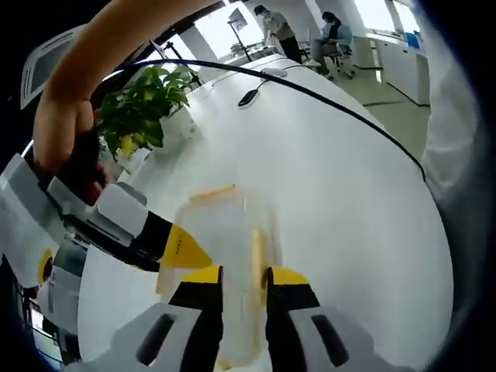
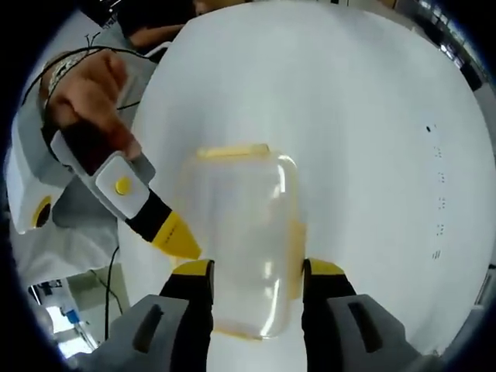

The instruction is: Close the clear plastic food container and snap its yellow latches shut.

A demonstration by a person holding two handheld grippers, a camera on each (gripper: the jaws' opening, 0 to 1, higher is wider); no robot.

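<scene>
A clear plastic container (image 1: 225, 256) (image 2: 240, 240) with yellow latches lies on the white table (image 1: 333, 201) (image 2: 364, 116), and its lid looks to be lying on it. One yellow latch (image 2: 232, 151) is at its far end and another (image 2: 297, 236) runs along its right side. My right gripper (image 2: 260, 271) is open wide, with a jaw on either side of the container's near end. My left gripper (image 1: 246, 277) hovers at the container's near part with a narrow gap between its jaws. In each view the other gripper's yellow tip (image 1: 186, 248) (image 2: 174, 235) rests against the container's left edge.
A potted plant (image 1: 143, 116) stands at the table's back left. A black cable (image 1: 325, 101) crosses the table past a small dark object (image 1: 249, 97). People sit at a far desk (image 1: 325, 35). A hand (image 2: 85, 85) holds the other gripper. The table's edge (image 1: 422, 167) curves at the right.
</scene>
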